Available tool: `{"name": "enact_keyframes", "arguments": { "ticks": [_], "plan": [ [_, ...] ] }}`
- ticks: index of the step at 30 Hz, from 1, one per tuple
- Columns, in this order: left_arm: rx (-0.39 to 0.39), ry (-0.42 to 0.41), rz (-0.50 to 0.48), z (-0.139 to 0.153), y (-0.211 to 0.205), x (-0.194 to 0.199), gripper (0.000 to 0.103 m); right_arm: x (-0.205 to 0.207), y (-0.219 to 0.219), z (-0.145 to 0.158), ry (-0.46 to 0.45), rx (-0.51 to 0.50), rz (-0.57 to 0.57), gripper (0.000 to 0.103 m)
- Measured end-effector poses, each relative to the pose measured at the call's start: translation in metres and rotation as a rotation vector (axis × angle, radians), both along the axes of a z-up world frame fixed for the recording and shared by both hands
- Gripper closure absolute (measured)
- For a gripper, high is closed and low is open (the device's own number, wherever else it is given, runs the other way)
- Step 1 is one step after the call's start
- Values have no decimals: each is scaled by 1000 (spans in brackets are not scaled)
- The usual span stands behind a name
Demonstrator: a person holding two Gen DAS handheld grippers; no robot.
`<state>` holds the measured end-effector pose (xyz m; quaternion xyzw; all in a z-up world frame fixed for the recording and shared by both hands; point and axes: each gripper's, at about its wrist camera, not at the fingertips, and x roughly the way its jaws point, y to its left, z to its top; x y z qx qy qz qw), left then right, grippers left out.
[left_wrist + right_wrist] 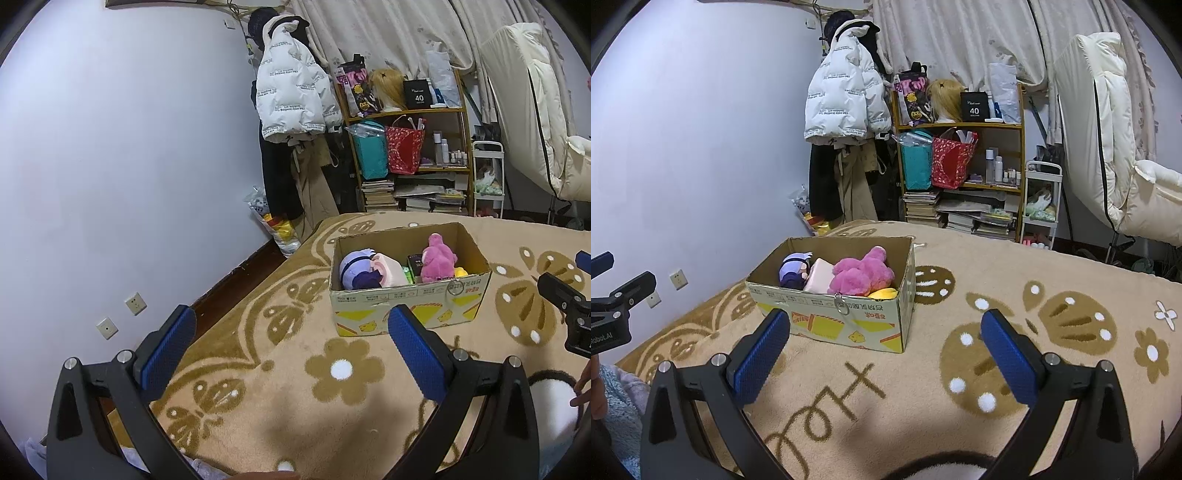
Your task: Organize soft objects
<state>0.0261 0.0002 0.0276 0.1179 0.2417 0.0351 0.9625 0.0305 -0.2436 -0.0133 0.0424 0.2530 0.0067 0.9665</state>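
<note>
Cardboard box [410, 295] sits open on the tan flower-pattern blanket [280, 369], a bit right of centre in the left wrist view and left of centre in the right wrist one. Inside it, a purple-haired plush doll [356, 267] is at the left end, a pale pink soft thing [388, 271] is right beside it, then a magenta plush [437, 258], with a bit of yellow toy [882, 293] peeking out at the right end. A small metal ring [841, 304] hangs on the box's front wall. Both claws are spread wide with nothing between the blue pads: the left gripper [291, 350] fills the bottom of its own frame, hovering over the blanket short of the box, and the right gripper [886, 350] does the same in its frame. Up in the background there's a white puffer jacket [842, 99] hanging by the wall and a wooden shelf [960, 155] stuffed with bags and books.
</note>
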Motion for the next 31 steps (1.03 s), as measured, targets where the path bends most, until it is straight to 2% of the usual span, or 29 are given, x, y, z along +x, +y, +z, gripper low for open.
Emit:
{"name": "enact_keyframes", "arguments": {
  "ticks": [31],
  "plan": [
    [-16, 22, -31, 1, -8, -2, 0, -1, 2, -1, 3, 0, -3, 0]
  ]
}}
